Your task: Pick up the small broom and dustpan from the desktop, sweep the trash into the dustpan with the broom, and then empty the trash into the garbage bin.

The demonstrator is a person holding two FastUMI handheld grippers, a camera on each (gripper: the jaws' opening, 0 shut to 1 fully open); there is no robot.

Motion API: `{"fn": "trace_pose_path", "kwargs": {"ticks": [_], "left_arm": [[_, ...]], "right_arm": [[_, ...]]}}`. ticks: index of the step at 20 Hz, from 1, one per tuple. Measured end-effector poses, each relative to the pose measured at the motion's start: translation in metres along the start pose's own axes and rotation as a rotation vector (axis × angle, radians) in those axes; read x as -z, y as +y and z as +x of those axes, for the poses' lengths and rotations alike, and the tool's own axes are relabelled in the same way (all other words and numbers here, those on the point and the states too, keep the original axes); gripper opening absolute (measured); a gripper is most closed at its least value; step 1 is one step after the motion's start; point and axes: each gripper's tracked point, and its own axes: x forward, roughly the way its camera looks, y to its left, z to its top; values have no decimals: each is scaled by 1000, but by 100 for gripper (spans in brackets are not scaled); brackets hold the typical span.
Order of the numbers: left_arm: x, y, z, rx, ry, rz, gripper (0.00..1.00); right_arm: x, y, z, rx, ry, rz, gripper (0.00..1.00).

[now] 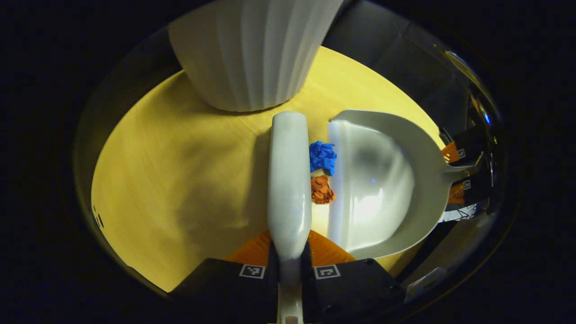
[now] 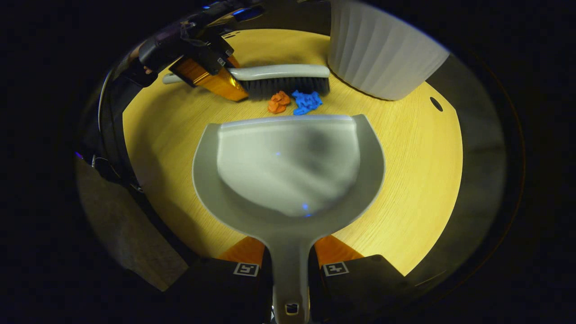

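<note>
With the left gripper (image 1: 290, 265) pinching the broom (image 1: 289, 180) and the right gripper (image 2: 290, 274) pinching the dustpan (image 2: 288, 171) — trash (image 2: 294, 102) at its twelve o'clock lip — sweep low, holding the pan flat.

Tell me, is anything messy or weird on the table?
Just the trash: a blue scrap and an orange scrap lie loose on the desktop, between the broom and the dustpan. Nothing looks broken.
</note>
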Motion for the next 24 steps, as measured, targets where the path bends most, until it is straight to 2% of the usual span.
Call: {"fn": "trace_pose_path", "kwargs": {"ticks": [1,2,3,6,9,12,13,14,15,16,17,18,24], "left_arm": [[1,-9,1,26,3,0,25],[0,-17,0,51,4,-7,25],[0,-26,1,80,5,-19,25],[2,-50,-5,148,4,-49,25],[-1,-60,-13,156,-10,-65,25],[-5,-60,-33,122,-48,-89,25],[-6,-58,-40,105,-66,-103,25],[-8,-55,-47,83,-87,-116,24],[-7,-50,-52,54,-109,-125,25],[-5,-44,-55,24,-128,-135,25],[2,-37,-54,-1,-146,-147,25],[9,-30,-54,-21,-160,-164,25],[74,10,-59,-87,-201,-259,25]], "right_arm": [[2,0,1,-2,-1,5,32],[2,0,2,-4,-9,8,41],[2,0,4,-2,-21,10,37],[3,3,12,-2,-63,24,37],[-1,5,20,3,-106,43,32],[-3,8,21,7,-140,74,36],[-4,12,21,10,-151,92,32],[-5,13,20,15,-159,112,32],[-6,15,19,23,-170,130,41],[-8,15,16,32,-184,148,41],[-8,17,16,36,-188,168,41],[-8,17,15,43,-188,192,36],[-21,18,-6,130,-200,312,36]]}}
